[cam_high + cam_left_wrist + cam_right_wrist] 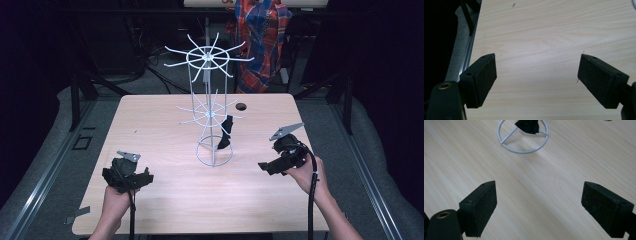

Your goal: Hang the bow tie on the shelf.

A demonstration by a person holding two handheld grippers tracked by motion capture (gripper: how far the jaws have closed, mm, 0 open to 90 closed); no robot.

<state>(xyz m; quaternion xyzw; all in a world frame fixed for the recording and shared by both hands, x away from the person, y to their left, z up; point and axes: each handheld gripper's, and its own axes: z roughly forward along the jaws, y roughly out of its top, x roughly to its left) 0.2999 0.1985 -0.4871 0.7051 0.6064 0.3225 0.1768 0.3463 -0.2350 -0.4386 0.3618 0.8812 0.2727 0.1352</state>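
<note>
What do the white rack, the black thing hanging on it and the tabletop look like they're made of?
Rack: thin white-coated wire, probably metal, going by its slim rods and ring base.
Black item: matte and limp, likely fabric; too small to be sure.
Table: pale wood-grain surface with a smooth sheen, possibly laminate.

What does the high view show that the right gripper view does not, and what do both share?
High view alone: the rack's two tiers of arms, the plaid cloth behind the table, both hands, the left gripper. Right gripper view alone: the right gripper close up, jaws wide apart, nothing between them. Shared: the wooden table, the rack's base ring, the black item hanging over it.
</note>
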